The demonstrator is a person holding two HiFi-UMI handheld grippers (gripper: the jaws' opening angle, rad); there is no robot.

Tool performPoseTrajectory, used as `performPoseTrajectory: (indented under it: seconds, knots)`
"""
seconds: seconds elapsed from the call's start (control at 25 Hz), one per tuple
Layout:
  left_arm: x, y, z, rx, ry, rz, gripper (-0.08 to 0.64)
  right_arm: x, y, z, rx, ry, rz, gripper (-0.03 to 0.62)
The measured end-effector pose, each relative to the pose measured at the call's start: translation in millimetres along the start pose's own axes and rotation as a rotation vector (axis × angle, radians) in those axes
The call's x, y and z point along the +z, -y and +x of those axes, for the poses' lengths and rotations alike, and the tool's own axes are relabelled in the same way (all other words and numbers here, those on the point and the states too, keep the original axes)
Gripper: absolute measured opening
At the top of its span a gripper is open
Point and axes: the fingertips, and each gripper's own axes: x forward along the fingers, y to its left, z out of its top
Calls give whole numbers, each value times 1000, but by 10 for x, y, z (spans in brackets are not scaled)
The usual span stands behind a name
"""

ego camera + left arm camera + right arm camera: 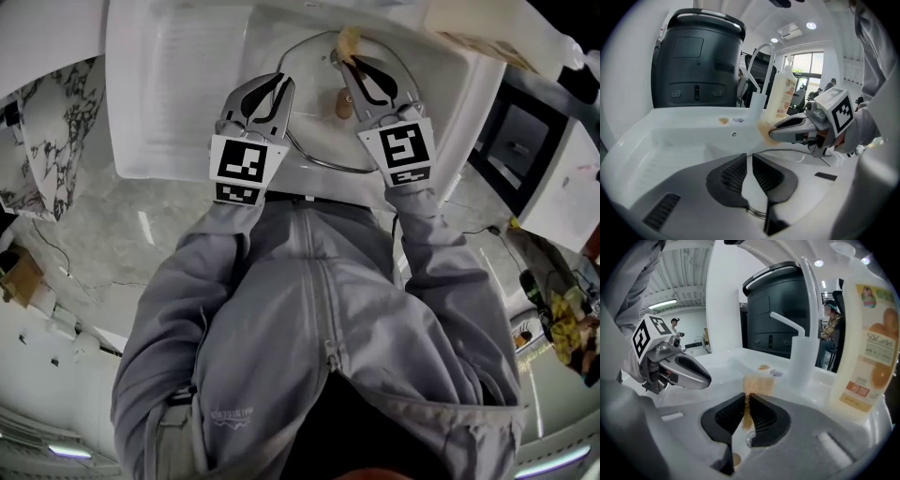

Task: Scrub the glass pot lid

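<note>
The glass pot lid (314,127) lies in the white sink (178,94), its wooden knob (344,106) pointing up. My left gripper (279,86) is shut on the lid's metal rim (757,212) at the lid's left side; the rim runs between the dark pads of my left gripper (749,159). My right gripper (349,64) is shut on a tan scrub pad (349,42) over the lid's far part. In the right gripper view the scrub pad (758,384) sticks out from between the pads of my right gripper (746,399), and the knob (735,459) shows below.
A white faucet (806,350) rises behind the sink, and a dish soap bottle (867,343) stands on the rim at the right. A large black bin (696,65) stands behind the sink. A marbled counter (56,141) lies left of it.
</note>
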Motion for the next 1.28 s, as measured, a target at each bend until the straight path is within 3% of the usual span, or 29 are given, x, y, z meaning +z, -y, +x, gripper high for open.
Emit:
performPoseTrajectory:
  seconds: [0.52, 0.8, 1.04, 1.28]
  knots:
    - [-538, -109, 69, -34, -275, 2, 18, -468, -314, 606, 305, -319, -74, 29]
    - [-672, -139, 45, -53, -390, 36, 8, -630, -401, 839, 384, -490, -194, 29]
    - [-874, -118, 20, -64, -486, 128, 6, -789, -522, 966, 432, -626, -320, 29]
    - [-902, -85, 31, -64, -523, 161, 6, -869, -677, 901, 503, -690, -345, 29]
